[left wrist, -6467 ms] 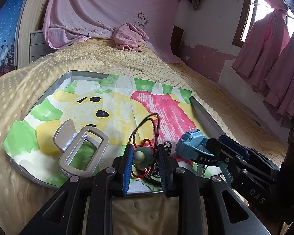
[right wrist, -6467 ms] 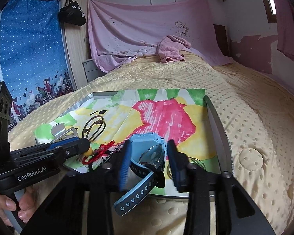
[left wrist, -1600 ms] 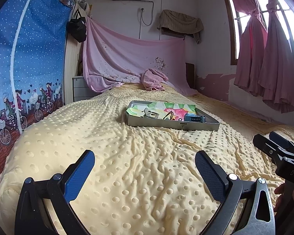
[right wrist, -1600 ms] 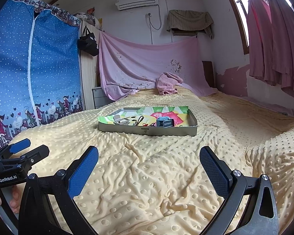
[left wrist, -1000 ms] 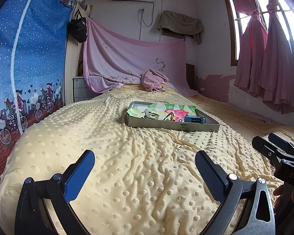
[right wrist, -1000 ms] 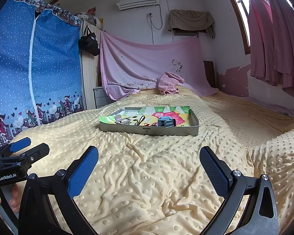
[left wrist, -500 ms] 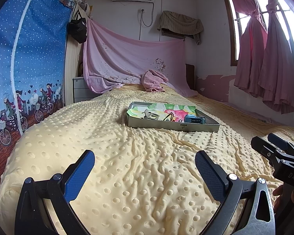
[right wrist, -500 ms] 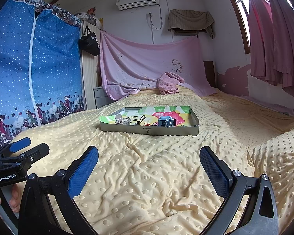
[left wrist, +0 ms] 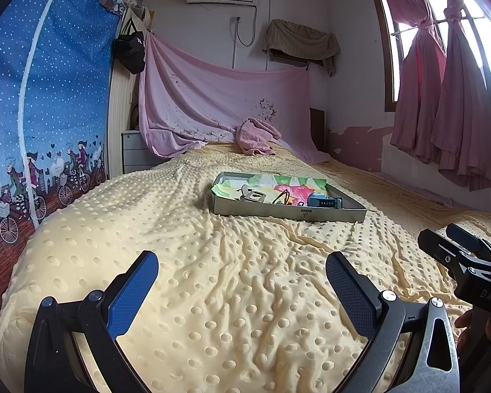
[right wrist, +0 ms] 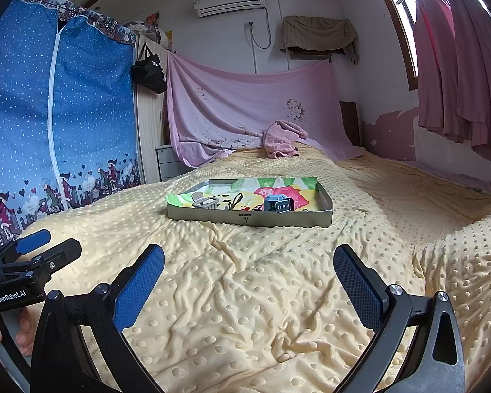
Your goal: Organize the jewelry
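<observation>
Plenty of open room on the yellow dotted bedspread between both grippers and the shallow grey metal tray — nothing in the way. Tray sits mid-bed, long side running left-right across the left wrist view. Inside, on a colourful cartoon paper lining: a blue watch lying on its side, a silver clip, a dark cord loop. Left gripper and right gripper are both spread wide, holding nothing.

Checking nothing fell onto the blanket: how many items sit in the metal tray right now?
4, possibly more hidden: a silver clip at the left of the grey metal tray, a dark cord loop and red string mid-tray, a blue watch to the right.
</observation>
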`<state>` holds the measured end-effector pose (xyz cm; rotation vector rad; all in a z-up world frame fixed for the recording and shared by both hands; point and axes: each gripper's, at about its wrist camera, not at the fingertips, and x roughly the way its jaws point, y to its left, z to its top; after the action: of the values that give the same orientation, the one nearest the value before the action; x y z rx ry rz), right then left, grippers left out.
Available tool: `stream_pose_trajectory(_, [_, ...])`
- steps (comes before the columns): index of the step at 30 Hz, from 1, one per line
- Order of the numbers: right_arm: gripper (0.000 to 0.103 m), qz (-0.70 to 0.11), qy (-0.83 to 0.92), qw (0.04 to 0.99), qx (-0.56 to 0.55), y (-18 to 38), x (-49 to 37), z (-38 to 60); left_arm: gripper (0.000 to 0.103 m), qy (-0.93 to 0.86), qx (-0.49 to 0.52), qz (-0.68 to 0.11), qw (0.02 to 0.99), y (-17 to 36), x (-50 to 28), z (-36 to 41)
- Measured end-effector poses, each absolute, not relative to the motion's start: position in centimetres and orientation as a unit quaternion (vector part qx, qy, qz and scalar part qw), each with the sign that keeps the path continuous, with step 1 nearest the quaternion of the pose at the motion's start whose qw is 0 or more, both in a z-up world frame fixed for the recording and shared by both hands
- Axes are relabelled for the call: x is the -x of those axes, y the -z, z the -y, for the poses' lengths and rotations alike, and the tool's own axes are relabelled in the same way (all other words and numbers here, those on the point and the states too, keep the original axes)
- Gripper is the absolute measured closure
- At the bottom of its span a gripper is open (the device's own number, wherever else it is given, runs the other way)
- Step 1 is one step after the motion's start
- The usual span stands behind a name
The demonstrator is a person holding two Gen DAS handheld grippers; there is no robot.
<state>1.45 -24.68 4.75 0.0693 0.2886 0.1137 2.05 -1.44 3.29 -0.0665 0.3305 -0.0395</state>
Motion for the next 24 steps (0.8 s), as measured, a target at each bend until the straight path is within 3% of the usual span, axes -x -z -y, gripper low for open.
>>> stream_pose_trajectory(24, [0.001, -0.143, -0.058, 0.987, -0.036, -4.73, -1.64, 24.8, 0.0, 0.019, 0.035, -0.162, 0.986, -3.39, -1.91, 1.33])
